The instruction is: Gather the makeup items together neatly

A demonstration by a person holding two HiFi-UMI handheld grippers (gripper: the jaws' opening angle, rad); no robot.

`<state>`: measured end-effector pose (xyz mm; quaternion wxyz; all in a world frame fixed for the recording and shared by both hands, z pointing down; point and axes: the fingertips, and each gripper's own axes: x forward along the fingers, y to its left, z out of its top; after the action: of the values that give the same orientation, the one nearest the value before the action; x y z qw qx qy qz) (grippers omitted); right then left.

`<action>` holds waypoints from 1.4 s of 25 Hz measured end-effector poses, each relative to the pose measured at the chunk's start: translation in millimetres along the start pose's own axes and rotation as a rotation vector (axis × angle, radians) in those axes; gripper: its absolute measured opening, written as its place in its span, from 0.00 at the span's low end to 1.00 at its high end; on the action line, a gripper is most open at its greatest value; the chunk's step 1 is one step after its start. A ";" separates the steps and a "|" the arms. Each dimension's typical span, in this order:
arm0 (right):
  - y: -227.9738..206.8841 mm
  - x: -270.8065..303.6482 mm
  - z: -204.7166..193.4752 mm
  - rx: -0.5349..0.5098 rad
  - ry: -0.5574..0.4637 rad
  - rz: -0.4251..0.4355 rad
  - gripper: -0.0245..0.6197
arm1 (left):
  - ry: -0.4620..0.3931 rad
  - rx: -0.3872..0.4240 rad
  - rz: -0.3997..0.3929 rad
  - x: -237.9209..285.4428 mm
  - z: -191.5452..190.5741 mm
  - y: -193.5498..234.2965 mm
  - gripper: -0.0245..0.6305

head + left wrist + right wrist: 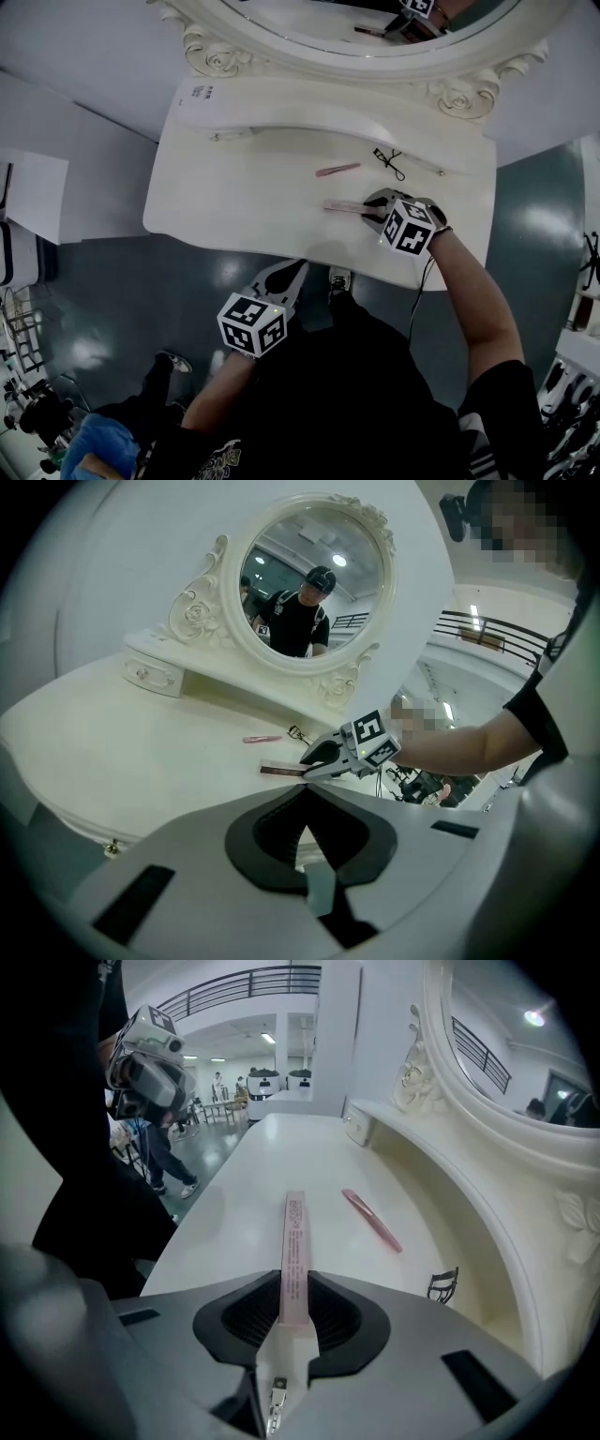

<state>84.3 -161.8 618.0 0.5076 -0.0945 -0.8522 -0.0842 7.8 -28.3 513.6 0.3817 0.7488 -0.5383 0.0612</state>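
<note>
Right tongs [293,1279]: clamped on near end of long pink box [295,1232], which reaches out along the table [244,187]. Left tongs [305,794]: closed, empty, off the table's front edge. Pink stick [372,1220], eyelash curler [443,1284]: near the box.

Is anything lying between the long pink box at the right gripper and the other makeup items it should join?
Nothing visible does. Only bare white tabletop separates the long pink box, between the right gripper's jaws, from the slim pink stick. The black eyelash curler lies off to the side.
</note>
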 end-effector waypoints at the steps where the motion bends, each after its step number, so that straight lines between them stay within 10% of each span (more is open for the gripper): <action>1: 0.2 0.7 -0.8 0.005 0.005 -0.001 0.20 | -0.001 0.000 -0.002 0.2 0.1 -0.6 0.05; 26: -0.7 -1.4 -2.7 0.058 0.013 -0.059 0.25 | 0.002 0.017 -0.003 -25.0 -8.9 0.7 0.05; 35: -27.1 -90.6 18.3 0.291 -0.239 -0.307 0.25 | -0.002 0.075 -0.054 -38.6 2.3 -3.6 0.05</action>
<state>104.3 -190.5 528.2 0.3927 0.1011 -0.9137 -0.0249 -5.8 0.0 490.8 0.3545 0.7769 -0.5156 0.0702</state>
